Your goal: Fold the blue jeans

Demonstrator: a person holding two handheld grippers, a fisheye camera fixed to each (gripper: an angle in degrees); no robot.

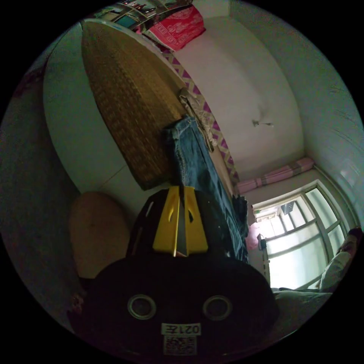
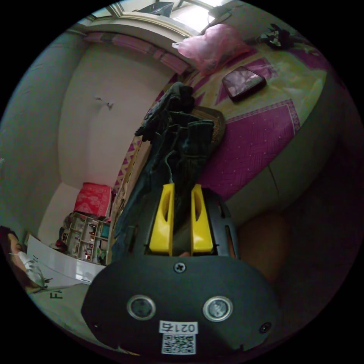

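Note:
The blue jeans run as a long denim strip from my left gripper away over the edge of the woven mat. The left gripper's yellow jaws are pressed together on the near end of the denim. In the right gripper view the jeans bunch up dark and creased just past my right gripper. Its yellow jaws stand a narrow gap apart, with denim pinched between them. The far end of the cloth hangs over the bed's purple cover.
A bed with a woven mat and a purple patterned cover carries a dark flat device and a pink bag. A bright window, shelves and a red cloth line the walls. A person is at the edge.

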